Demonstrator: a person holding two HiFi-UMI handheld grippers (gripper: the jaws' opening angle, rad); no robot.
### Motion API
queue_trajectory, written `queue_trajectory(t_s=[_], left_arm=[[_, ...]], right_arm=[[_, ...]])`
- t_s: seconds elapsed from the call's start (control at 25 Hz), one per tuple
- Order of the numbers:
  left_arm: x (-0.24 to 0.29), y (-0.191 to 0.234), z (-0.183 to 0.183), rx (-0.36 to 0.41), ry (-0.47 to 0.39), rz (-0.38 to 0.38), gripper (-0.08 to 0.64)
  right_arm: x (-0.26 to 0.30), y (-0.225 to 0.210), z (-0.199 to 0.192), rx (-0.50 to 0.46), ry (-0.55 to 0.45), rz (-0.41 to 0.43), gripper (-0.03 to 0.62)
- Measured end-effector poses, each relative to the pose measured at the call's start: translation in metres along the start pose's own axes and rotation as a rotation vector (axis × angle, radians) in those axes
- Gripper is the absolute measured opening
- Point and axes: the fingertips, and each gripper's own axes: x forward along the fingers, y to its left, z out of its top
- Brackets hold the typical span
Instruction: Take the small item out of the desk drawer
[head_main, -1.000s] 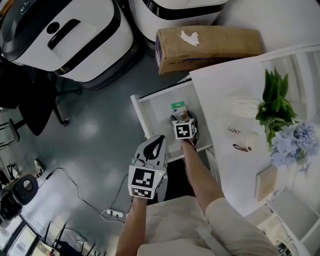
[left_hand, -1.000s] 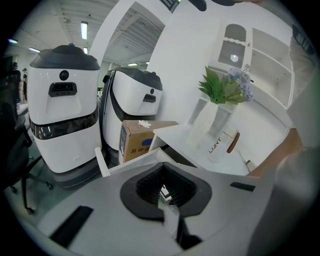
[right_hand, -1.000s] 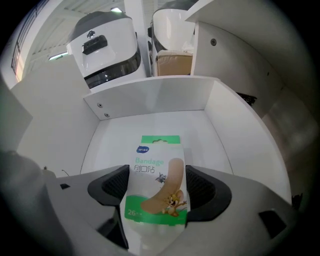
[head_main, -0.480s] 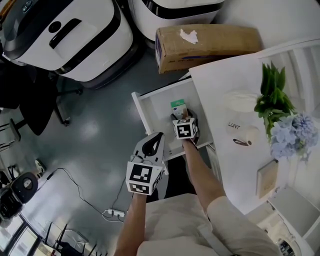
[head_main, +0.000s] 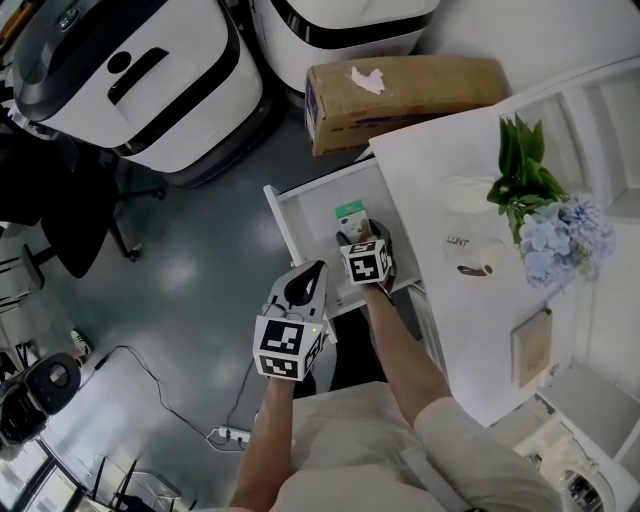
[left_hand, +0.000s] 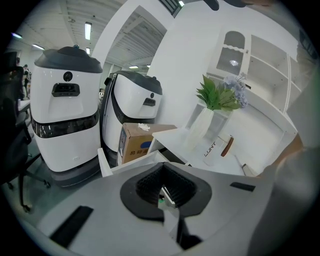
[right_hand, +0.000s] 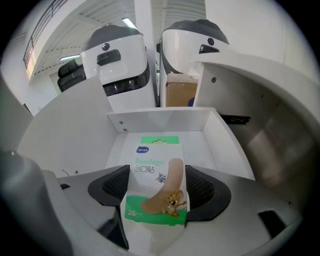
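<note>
The small item is a green and white bandage box (right_hand: 155, 165). My right gripper (right_hand: 159, 192) is shut on its lower half, one dark pad on each side. From the head view the box (head_main: 352, 212) sticks out ahead of the right gripper (head_main: 352, 232) inside the open white drawer (head_main: 310, 215). The drawer's back wall (right_hand: 165, 125) shows beyond the box. My left gripper (head_main: 308, 275) sits at the drawer's front corner. In its own view the left gripper (left_hand: 167, 192) is shut on a thin white panel edge, seemingly the drawer front.
The white desk (head_main: 440, 160) above the drawer carries a vase of flowers (head_main: 530, 210) and a small cylinder (head_main: 480, 258). A cardboard box (head_main: 400, 90) and two large white machines (head_main: 130, 80) stand on the floor beyond. An office chair (head_main: 60, 200) is left.
The head view has shifted a little. Both grippers keep their places, the right one still with the bandage box in the drawer, the left at the drawer front.
</note>
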Motion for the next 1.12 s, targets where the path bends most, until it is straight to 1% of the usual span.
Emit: queue_trajectory(t_s=[0.12, 0.28, 0.36, 0.52, 0.6, 1.12], left_arm=[[-0.003, -0.005, 0.004, 0.004, -0.007, -0.015, 0.017], [-0.006, -0.01, 0.004, 0.014, -0.004, -0.028, 0.017], [-0.006, -0.009, 0.004, 0.011, -0.006, -0.025, 0.017], [-0.01, -0.004, 0.004, -0.026, -0.012, -0.003, 0.017], [-0.012, -0.002, 0.003, -0.028, -0.009, 0.002, 0.017], [-0.024, -0.012, 0.012, 0.025, -0.013, -0.022, 0.017]], right_arm=[[-0.014, 0.007, 0.002, -0.007, -0.018, 0.001, 0.365], [-0.032, 0.013, 0.0, 0.015, -0.033, 0.001, 0.365], [-0.041, 0.014, -0.001, 0.024, -0.042, -0.002, 0.365], [-0.063, 0.013, 0.001, 0.045, -0.072, -0.013, 0.365], [-0.073, 0.015, 0.002, 0.056, -0.091, -0.016, 0.365], [-0.141, 0.021, 0.011, 0.118, -0.212, -0.048, 0.365]])
